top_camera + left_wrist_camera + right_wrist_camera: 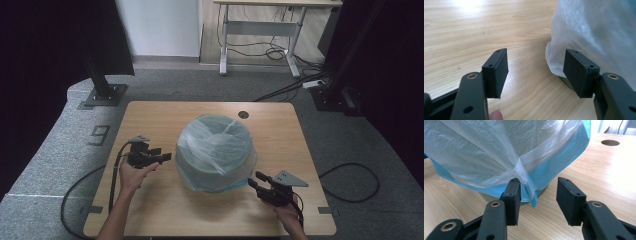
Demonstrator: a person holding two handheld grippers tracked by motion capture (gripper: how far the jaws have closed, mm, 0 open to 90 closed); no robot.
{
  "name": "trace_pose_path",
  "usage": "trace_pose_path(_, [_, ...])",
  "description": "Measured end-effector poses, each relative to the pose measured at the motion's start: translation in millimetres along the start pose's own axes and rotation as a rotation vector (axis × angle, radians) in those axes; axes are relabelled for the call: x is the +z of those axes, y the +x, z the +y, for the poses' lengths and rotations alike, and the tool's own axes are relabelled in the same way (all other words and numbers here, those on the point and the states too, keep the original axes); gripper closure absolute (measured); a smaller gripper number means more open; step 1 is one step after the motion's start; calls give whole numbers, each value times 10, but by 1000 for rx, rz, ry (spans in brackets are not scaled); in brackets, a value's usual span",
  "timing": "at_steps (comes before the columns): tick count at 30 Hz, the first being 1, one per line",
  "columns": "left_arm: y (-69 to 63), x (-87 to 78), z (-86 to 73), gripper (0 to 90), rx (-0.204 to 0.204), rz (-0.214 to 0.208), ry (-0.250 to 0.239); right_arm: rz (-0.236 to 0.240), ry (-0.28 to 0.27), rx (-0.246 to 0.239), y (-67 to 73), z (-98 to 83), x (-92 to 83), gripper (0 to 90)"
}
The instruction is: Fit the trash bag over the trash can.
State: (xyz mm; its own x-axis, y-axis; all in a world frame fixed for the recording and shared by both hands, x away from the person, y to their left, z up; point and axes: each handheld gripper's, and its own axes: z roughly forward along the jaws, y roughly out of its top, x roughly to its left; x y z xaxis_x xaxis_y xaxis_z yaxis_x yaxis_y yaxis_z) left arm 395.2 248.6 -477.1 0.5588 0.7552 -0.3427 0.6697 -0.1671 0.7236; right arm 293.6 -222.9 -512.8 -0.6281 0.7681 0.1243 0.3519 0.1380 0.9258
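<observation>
A round container wrapped in a thin, see-through bluish plastic bag [215, 150] stands in the middle of the wooden table [160, 115]. My left gripper [165, 156] is just to the bag's left, pointing at it. In the left gripper view its jaws [536, 72] are open with bare table between them, and the bag [594, 32] bulges behind the right pad. My right gripper [255, 179] is at the bag's front right and is open [539, 200]. A gathered fold of the bag [524, 177] hangs beside its left pad, which does not pinch it. The container's dark base [544, 190] peeks out below.
A round cable hole [243, 114] sits near the table's far edge. Black cables trail from both grippers over the table's sides onto the grey floor. A black stand foot [105, 94] is at the far left, and a desk with cables [260, 30] stands behind.
</observation>
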Motion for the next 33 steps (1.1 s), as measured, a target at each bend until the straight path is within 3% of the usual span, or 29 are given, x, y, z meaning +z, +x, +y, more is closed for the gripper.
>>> trace_pose_path(3, [-14,-150,-11,362,10,-20,-34,4,-6,15,-11,-8,-15,463])
trace_pose_path(9, [-177,-365,46,370,92,-53,-41,-8,18,51,-6,-14,-88,292])
trace_pose_path(17, [-497,-644,260,367,230,-69,-67,-14,19,44,-1,-84,-258,256])
trace_pose_path(24, [-678,-660,443,353,245,-76,-50,-40,33,103,-146,-177,-353,270])
trace_pose_path(33, [-828,-672,651,328,250,-108,-62,-64,46,135,-230,-235,-447,285])
